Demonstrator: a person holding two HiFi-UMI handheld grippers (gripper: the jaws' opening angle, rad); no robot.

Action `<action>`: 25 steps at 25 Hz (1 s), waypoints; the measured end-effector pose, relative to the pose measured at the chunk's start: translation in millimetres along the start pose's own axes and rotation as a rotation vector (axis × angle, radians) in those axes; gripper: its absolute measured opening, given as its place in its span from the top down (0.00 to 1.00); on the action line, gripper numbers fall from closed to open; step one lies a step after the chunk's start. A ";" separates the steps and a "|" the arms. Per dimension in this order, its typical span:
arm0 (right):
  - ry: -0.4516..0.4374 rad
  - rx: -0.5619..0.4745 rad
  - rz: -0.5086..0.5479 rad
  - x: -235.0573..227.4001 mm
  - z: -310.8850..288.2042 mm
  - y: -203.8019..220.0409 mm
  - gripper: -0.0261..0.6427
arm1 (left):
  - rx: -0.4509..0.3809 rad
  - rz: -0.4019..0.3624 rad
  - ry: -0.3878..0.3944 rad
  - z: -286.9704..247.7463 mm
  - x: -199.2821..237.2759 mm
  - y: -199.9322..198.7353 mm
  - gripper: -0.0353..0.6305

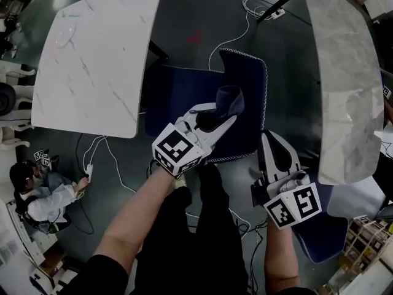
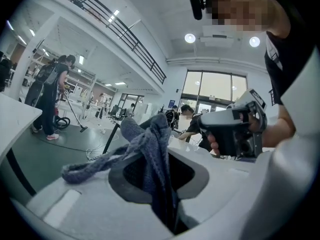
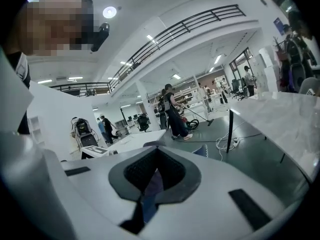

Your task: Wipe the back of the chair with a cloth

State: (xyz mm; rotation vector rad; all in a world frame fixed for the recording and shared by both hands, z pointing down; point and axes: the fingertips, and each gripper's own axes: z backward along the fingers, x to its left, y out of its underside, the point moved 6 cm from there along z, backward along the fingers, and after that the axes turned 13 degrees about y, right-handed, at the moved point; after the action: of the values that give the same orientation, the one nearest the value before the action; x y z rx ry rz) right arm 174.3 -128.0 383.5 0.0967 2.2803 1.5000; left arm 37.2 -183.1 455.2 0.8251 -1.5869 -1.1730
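A dark navy chair with white piping [image 1: 249, 72] stands between two tables, its seat [image 1: 175, 97] to the left of its back. My left gripper [image 1: 222, 114] hovers over the chair back, shut on a dark blue cloth [image 1: 231, 99]. In the left gripper view the cloth [image 2: 149, 149] bunches up out of the closed jaws of that gripper [image 2: 162, 176], with one end trailing left. My right gripper [image 1: 274, 143] is just right of the chair, shut and holding nothing. The right gripper view shows its pads [image 3: 135, 171] pressed together on that gripper [image 3: 155, 181].
White marble tables stand at the left [image 1: 92, 60] and right [image 1: 344, 72]. Cables [image 1: 104, 158] and a power strip [image 1: 276, 12] lie on the dark floor. A person [image 1: 37, 195] crouches at lower left. Another blue chair [image 1: 325, 235] is at lower right.
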 end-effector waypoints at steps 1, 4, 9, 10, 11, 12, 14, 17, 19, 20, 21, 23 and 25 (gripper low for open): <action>0.005 -0.004 0.000 -4.2 -6.0 3.8 0.94 | 0.002 -0.010 -0.004 -6.4 11.7 6.7 0.85; 0.019 -0.009 0.010 -15.0 -20.4 15.8 0.94 | -0.001 -0.034 -0.015 -23.7 41.0 20.5 0.85; 0.064 -0.014 0.021 -37.3 -46.8 24.1 0.94 | 0.001 -0.074 -0.015 -48.2 78.6 30.2 0.85; 0.073 -0.021 0.027 -40.8 -50.6 23.6 0.94 | 0.001 -0.082 -0.017 -51.7 85.5 31.9 0.85; 0.081 -0.029 0.035 -43.4 -53.0 22.9 0.94 | 0.001 -0.090 -0.019 -54.9 92.1 33.3 0.85; 0.086 -0.037 0.041 -45.3 -54.3 22.3 0.94 | 0.001 -0.097 -0.022 -58.0 98.5 34.3 0.85; 0.092 -0.052 0.046 -47.7 -54.8 22.6 0.94 | 0.003 -0.112 -0.028 -65.0 111.3 35.2 0.85; 0.095 -0.065 0.056 -49.9 -56.3 26.3 0.94 | 0.017 -0.146 -0.033 -78.0 129.6 36.3 0.85; 0.098 -0.072 0.063 -51.6 -59.1 29.6 0.94 | 0.041 -0.179 -0.040 -86.3 140.1 39.1 0.85; 0.100 -0.075 0.064 -52.6 -60.1 31.2 0.94 | 0.053 -0.197 -0.043 -89.7 143.7 40.9 0.85; 0.101 -0.079 0.064 -53.5 -60.5 32.7 0.94 | 0.062 -0.215 -0.044 -93.0 145.8 42.7 0.85; 0.104 -0.088 0.063 -54.8 -60.6 35.1 0.94 | 0.073 -0.240 -0.020 -100.0 145.9 46.9 0.85; 0.106 -0.097 0.062 -54.1 -59.9 36.4 0.94 | 0.076 -0.247 0.030 -106.9 141.9 51.8 0.85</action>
State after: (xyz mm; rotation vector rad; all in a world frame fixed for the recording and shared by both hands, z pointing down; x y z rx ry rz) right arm 195.7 -179.5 452.3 0.0616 2.3010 1.6813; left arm 96.1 -327.3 555.1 1.1089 -1.5443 -1.2722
